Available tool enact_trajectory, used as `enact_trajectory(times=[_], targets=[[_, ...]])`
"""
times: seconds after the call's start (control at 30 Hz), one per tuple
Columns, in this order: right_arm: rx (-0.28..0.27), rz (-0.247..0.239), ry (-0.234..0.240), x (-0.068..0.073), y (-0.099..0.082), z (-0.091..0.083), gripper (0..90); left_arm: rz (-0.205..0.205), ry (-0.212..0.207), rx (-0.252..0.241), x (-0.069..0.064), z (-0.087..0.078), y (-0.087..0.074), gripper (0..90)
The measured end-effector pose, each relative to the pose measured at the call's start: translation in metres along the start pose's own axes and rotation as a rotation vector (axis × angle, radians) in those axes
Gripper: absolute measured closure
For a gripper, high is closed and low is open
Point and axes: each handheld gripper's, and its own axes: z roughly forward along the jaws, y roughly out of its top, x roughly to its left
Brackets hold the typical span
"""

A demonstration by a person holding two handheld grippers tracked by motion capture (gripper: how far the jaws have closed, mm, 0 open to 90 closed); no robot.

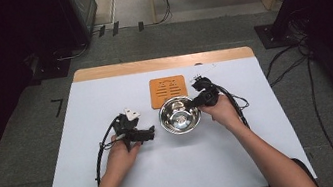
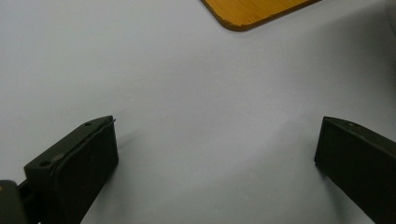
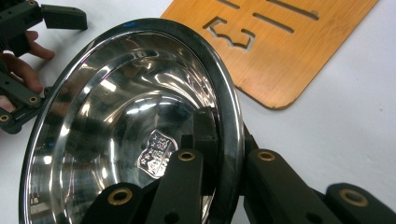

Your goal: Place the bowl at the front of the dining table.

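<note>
High view: a table (image 1: 118,182) with a pale sheet over it carries a steel bowl (image 1: 179,115) near its middle. Just beyond the bowl, on the far side, lies an orange wooden board (image 1: 168,90) with slots cut through it; the bowl's far rim overlaps or touches the board's near edge. The right gripper (image 1: 195,102) comes in from the right and meets the bowl at its right rim, held in the person's right hand (image 1: 221,112). The left gripper (image 1: 149,134) lies low over the table to the left of the bowl, near it but apart, in the left hand (image 1: 122,153), with a cable trailing toward the near left.

Left gripper view: the two black jaws stand wide apart, released, with bare table surface between them and nothing held. A rounded corner of the wooden board (image 2: 252,11) shows at the far edge.

Right gripper view: the jaws are clenched on the bowl's rim (image 3: 231,116), one jaw inside the bowl and one outside against its wall. The bowl (image 3: 116,126) is tilted, its polished inside facing the camera, with a stamped mark at its bottom. The wooden board (image 3: 275,51) lies beyond it on the right. The left gripper (image 3: 28,18) and fingers (image 3: 23,70) show at the far left.
</note>
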Motion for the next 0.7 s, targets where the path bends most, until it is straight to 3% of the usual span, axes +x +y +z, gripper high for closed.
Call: enact_trajectory(times=[0.7], targets=[[0.003, 0.012, -0.006, -0.004, 0.013, 0.003, 87.3, 0.003, 0.0, 0.003, 0.0, 0.0, 0.0, 0.0]])
